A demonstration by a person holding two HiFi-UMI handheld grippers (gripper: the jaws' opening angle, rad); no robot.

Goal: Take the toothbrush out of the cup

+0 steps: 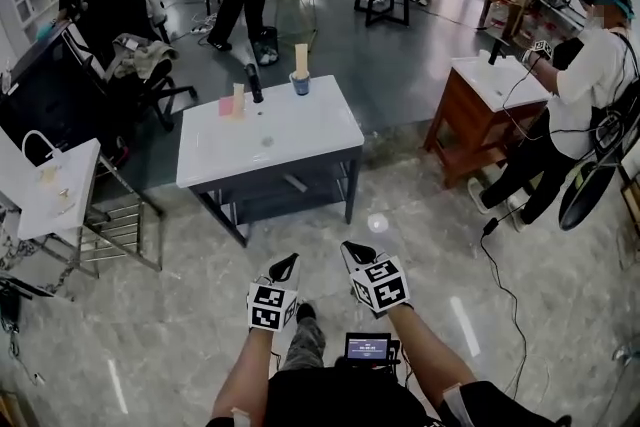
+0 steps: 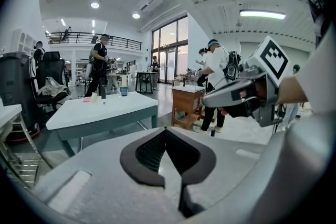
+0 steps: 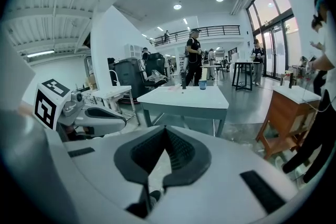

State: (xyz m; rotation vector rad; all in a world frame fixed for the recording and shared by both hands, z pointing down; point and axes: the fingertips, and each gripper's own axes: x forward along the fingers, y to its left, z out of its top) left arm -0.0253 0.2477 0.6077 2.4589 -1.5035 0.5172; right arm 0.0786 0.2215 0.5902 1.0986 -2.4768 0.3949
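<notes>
A blue cup [image 1: 299,85] stands at the far edge of the white table [image 1: 290,140], and a pale toothbrush [image 1: 301,59] rises upright from it. The cup is small and distant in the left gripper view [image 2: 123,91] and in the right gripper view [image 3: 202,84]. Both grippers hang well short of the table, over the marble floor. My left gripper [image 1: 286,265] [image 2: 166,131] has its jaws together with nothing between them. My right gripper [image 1: 352,252] [image 3: 165,129] is likewise shut and empty. The two sit side by side.
On the table are also a black faucet [image 1: 254,82], a pink item [image 1: 226,106] and a beige piece [image 1: 238,99]. A wooden washstand [image 1: 470,120] and a seated person [image 1: 585,90] are to the right. A small white table [image 1: 55,190] and a metal rack [image 1: 125,225] stand to the left. A cable [image 1: 500,280] lies on the floor.
</notes>
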